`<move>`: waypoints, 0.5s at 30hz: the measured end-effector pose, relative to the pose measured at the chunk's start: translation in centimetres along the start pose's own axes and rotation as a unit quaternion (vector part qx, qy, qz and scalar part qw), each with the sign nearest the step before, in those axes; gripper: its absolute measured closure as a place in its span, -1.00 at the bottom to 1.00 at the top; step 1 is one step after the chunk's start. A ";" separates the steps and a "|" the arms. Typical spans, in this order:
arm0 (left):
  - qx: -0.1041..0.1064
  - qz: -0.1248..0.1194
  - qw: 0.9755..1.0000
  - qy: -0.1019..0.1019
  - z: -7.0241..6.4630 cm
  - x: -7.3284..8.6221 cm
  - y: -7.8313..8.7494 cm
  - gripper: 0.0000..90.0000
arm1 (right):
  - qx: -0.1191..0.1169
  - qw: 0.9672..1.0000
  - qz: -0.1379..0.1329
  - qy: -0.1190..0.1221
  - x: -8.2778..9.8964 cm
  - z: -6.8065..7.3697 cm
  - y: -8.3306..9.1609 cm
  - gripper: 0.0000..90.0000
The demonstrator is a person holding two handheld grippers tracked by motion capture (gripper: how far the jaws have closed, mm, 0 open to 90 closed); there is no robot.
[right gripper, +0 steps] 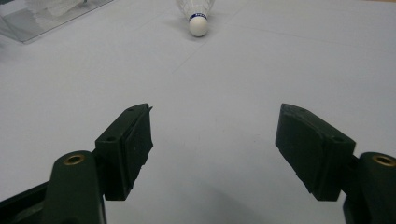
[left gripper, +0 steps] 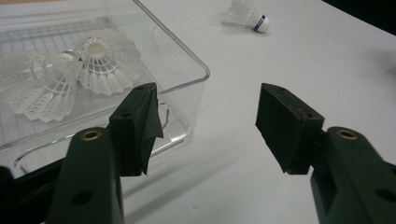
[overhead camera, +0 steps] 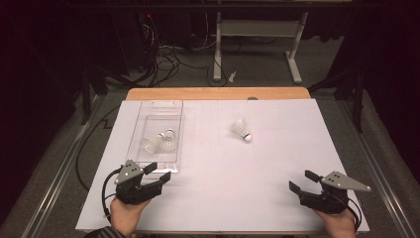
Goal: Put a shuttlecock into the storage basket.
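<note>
From the high view, the job looked about two-thirds done, as far as one could judge: two shuttlecocks [overhead camera: 159, 142] already lay inside the clear plastic tray [overhead camera: 174, 106] on the left part of the table [overhead camera: 277, 163], while a third shuttlecock [overhead camera: 241, 130] lay loose on the white surface, well apart from the tray and nearer the middle. The left gripper [overhead camera: 157, 171] sat just at the tray's near edge with its fingers spread wide and nothing between them. The right gripper [overhead camera: 303, 180] rested near the right front corner, its fingers also wide apart and empty. No writing could be read from here.

In the left gripper view, the two fingers [left gripper: 137, 126] stood far apart with only bare table between them. The tray [left gripper: 196, 81] lay close ahead on the left, the two shuttlecocks [left gripper: 79, 74] touching each other inside it. The loose shuttlecock [left gripper: 247, 15] showed farther off, with a dark blue band near its cork; any lettering was too small to tell.

In the right gripper view, the empty fingers [right gripper: 135, 144] framed open table, and the loose shuttlecock [right gripper: 197, 16] lay straight ahead, cork toward the camera, the same blue band visible but unreadable. A corner of the tray [right gripper: 42, 21] showed at upper left. What seemed left was picking up that last shuttlecock and putting it in the tray.
</note>
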State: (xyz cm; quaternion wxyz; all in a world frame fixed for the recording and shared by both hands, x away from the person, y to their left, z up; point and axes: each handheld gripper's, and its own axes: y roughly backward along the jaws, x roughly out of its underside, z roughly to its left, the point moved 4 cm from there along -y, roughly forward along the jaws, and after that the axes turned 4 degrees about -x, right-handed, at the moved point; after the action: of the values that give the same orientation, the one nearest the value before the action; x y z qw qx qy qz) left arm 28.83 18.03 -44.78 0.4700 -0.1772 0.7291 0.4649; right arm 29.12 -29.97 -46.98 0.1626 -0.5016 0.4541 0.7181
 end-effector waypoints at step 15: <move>-0.004 0.000 1.000 0.015 0.4 0.9 -0.2 -0.14 | 0.000 1.000 -0.001 -0.002 0.0 -0.1 0.0 -0.38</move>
State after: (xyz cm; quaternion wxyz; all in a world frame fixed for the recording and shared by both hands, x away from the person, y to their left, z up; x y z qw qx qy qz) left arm 28.76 18.46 -45.76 0.4586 -0.1855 0.7341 0.4651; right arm 29.19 -29.99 -46.97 0.1641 -0.5007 0.4532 0.7190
